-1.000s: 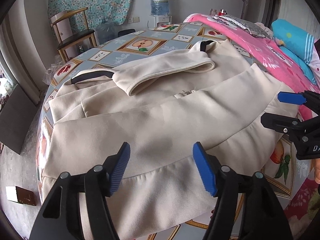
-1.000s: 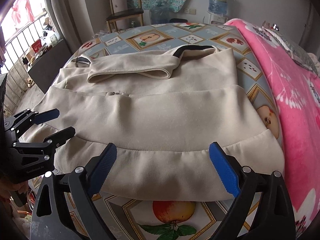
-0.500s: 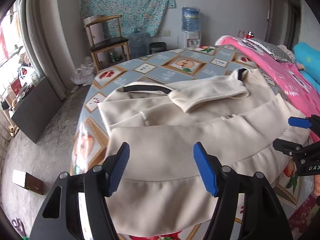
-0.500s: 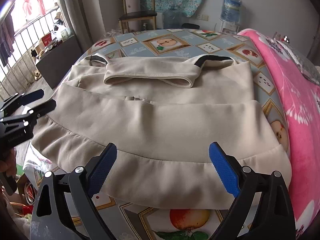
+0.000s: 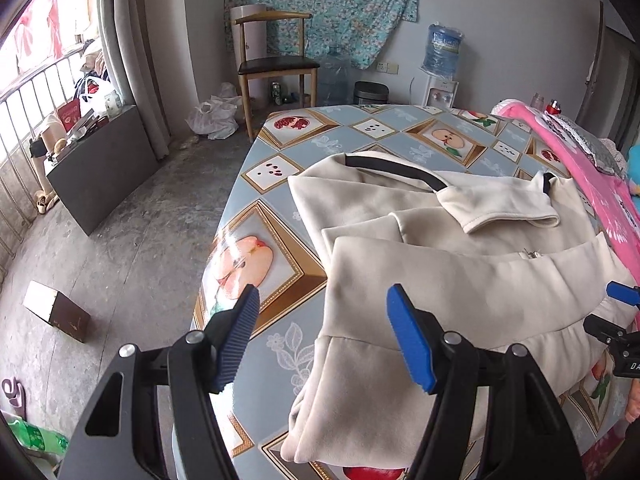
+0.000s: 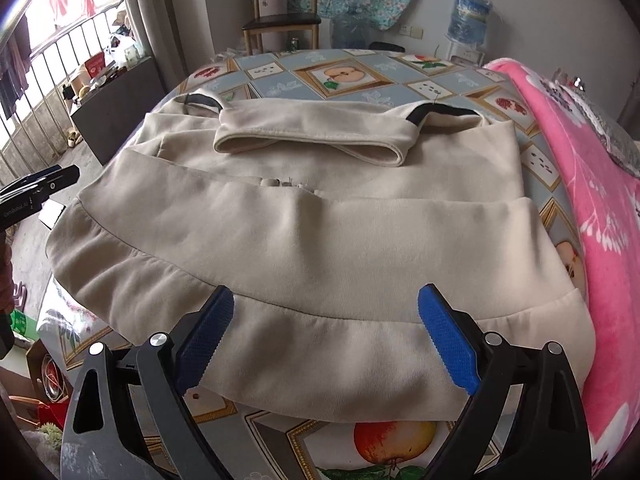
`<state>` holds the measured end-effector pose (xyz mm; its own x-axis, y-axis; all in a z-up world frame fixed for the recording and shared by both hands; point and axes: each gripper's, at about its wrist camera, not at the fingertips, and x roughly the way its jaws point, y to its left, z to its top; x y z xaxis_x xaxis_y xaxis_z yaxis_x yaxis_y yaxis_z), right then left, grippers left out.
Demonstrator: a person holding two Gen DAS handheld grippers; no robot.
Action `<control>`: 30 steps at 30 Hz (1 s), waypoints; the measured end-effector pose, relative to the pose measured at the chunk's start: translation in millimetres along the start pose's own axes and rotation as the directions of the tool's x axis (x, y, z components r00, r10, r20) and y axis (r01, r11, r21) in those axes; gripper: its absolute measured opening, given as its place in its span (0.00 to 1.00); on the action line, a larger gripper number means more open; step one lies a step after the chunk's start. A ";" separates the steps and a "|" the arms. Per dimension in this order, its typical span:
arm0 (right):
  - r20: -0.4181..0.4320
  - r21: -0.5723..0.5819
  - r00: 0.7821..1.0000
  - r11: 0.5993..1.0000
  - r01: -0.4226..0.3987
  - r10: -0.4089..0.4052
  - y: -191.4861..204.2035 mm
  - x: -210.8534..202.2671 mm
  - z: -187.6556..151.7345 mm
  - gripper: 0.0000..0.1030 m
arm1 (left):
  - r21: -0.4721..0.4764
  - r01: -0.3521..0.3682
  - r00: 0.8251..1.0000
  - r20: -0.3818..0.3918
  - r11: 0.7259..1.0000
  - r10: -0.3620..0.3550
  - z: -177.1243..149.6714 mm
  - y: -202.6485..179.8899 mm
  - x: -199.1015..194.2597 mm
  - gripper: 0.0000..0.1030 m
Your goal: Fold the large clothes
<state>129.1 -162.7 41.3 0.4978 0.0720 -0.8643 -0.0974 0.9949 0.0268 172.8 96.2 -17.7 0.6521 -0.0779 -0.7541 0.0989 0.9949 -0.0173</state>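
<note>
Left wrist view: the cream jacket (image 5: pixel 460 280) lies partly folded on the fruit-print counter (image 5: pixel 280 160), one sleeve (image 5: pixel 500 208) laid across its top and its hem hanging over the near edge. The left gripper (image 5: pixel 322 336) hovers at the jacket's left corner, fingers spread (nothing between them). The right gripper (image 6: pixel 326 340) hangs over the hem, fingers spread too, beside a pink blanket (image 6: pixel 592 184).

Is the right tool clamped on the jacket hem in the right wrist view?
No: the right tool is open, its blue pads spread apart above the cream jacket hem with no fabric pinched between them.
</note>
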 end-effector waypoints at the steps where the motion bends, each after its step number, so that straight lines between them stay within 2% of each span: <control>1: 0.004 0.003 1.000 1.000 -0.015 0.015 0.6 -0.5 1.9 0.88 | -0.002 0.001 1.000 0.003 1.000 -0.001 -0.1 1.1 -0.5 0.63; 3: 0.001 0.005 0.999 0.999 -0.046 0.046 2.8 1.3 2.9 0.88 | -0.009 0.013 1.000 0.014 1.000 -0.013 -0.4 4.0 -1.8 0.63; 6: -0.035 -0.019 0.999 0.999 -0.038 0.037 7.0 13.7 -1.7 0.88 | -0.027 0.041 0.999 0.023 0.999 -0.040 -1.8 10.1 -1.6 0.63; 10: -0.074 -0.006 0.996 0.998 -0.059 0.058 2.9 25.8 -9.8 0.88 | -0.061 0.117 0.993 0.022 0.991 -0.116 -4.0 19.3 1.6 0.63; 13: -0.078 0.007 0.994 0.997 -0.076 0.076 -0.2 25.9 -10.5 0.88 | -0.097 0.211 0.977 0.015 0.973 -0.211 -4.1 26.0 7.7 0.63; 16: -0.082 0.005 0.994 0.997 -0.074 0.074 -0.5 26.7 -9.7 0.88 | -0.131 0.275 0.961 0.004 0.952 -0.277 -1.5 32.3 20.2 0.62; 17: -0.085 0.004 0.994 0.997 -0.075 0.075 -0.5 27.1 -9.6 0.88 | -0.146 0.286 0.957 0.002 0.947 -0.288 0.0 33.5 24.8 0.61; 20: -0.087 0.004 0.993 0.997 -0.078 0.078 -1.1 28.5 -9.7 0.88 | -0.214 0.362 0.928 -0.009 0.907 -0.372 9.0 38.4 43.4 0.51; 23: -0.089 0.004 0.993 0.997 -0.078 0.078 -1.2 29.3 -10.2 0.88 | -0.233 0.398 0.912 -0.003 0.887 -0.410 17.1 37.2 57.7 0.39; 25: -0.090 0.005 0.993 0.997 -0.076 0.077 -1.3 29.3 -10.0 0.88 | -0.218 0.425 0.899 -0.007 0.879 -0.437 20.9 32.8 66.0 0.38; 30: -0.095 0.002 0.993 0.997 -0.073 0.073 -1.1 30.3 -9.5 0.88 | -0.205 0.436 0.890 -0.044 0.876 -0.453 21.0 32.0 78.3 0.38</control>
<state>136.2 -162.3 10.2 0.4052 0.1371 -0.9039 -0.1321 0.9871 0.0905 242.9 120.7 -63.5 0.5030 -0.5177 -0.6920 0.2168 0.8507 -0.4789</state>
